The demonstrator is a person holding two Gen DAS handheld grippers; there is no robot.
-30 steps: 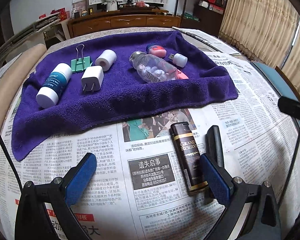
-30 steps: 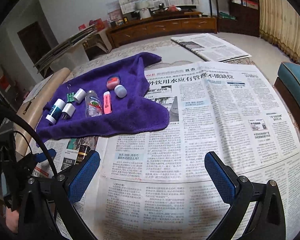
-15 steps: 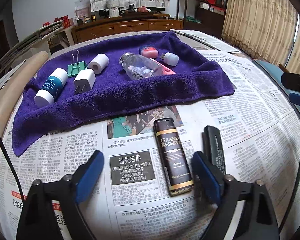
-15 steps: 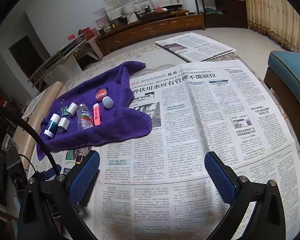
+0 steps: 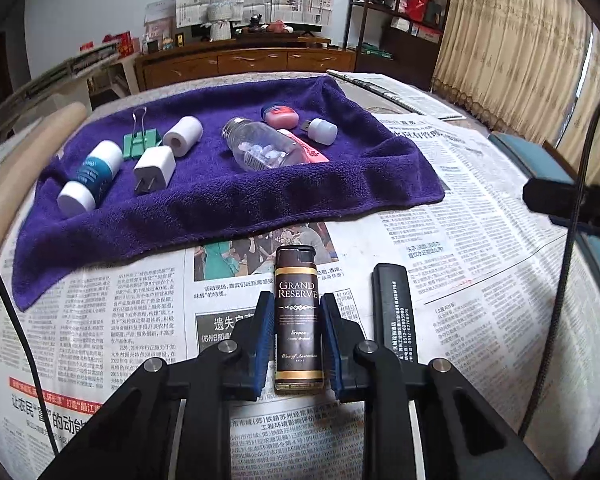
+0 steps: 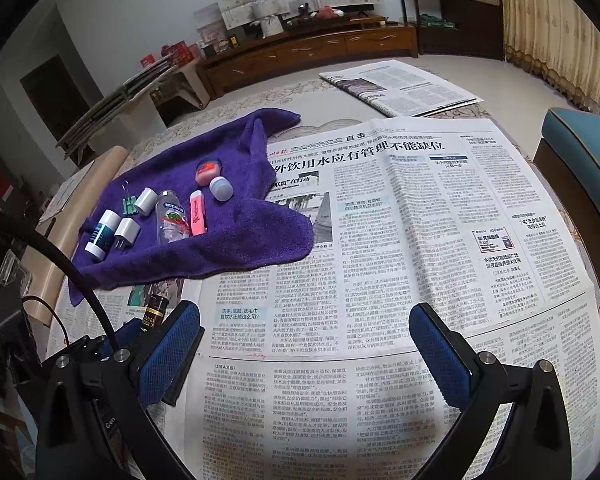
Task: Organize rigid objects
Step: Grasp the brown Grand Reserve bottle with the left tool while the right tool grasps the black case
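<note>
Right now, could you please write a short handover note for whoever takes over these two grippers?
Left gripper: shut on the brown lighter, which lies on the newspaper.
Right gripper: open, nothing between its pads, over the newspaper.
Black bar: flat on the newspaper beside the lighter.
Done: bottles, charger plug, binder clip and other small items already lie on the purple towel.
Left: probably move the lighter, then the black bar, onto the towel.
</note>
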